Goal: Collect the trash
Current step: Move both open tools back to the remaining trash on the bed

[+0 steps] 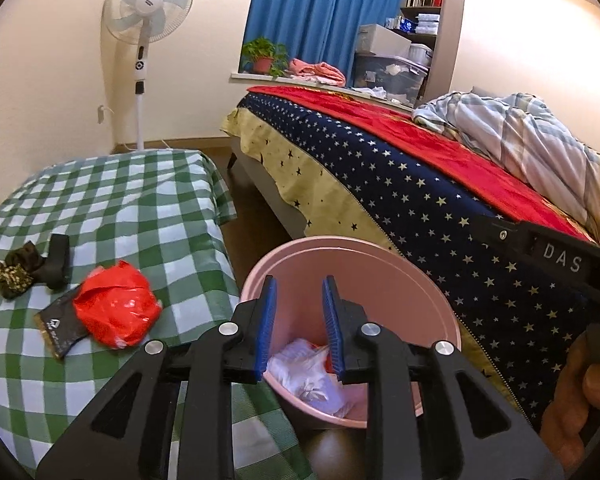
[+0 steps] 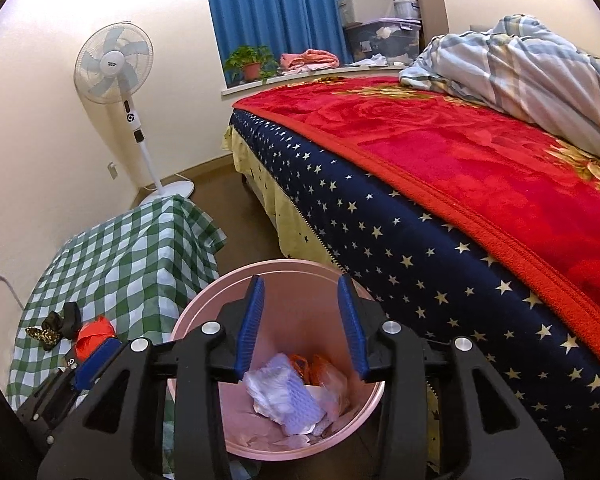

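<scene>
A pink bin (image 1: 300, 245) stands on the floor between the checked table and the bed. My left gripper (image 1: 299, 286) hangs over its mouth, open, with nothing between the blue pads. Over the same pink bin (image 2: 284, 266) my right gripper (image 2: 300, 284) is also open and empty. Crumpled white and lilac trash (image 2: 284, 396) and an orange plastic scrap (image 2: 318, 368) lie inside. On the table sit a red plastic bag (image 1: 116, 312), partly on a dark packet (image 1: 56, 330), and a black and leopard-print cloth item (image 1: 20, 270).
The green checked table (image 1: 120, 208) is at the left, and a bed with a red blanket (image 2: 480, 152) and star-print side runs along the right. A standing fan (image 1: 146, 12) is in the far corner. A hand (image 1: 580, 400) holds the other gripper's body at the lower right.
</scene>
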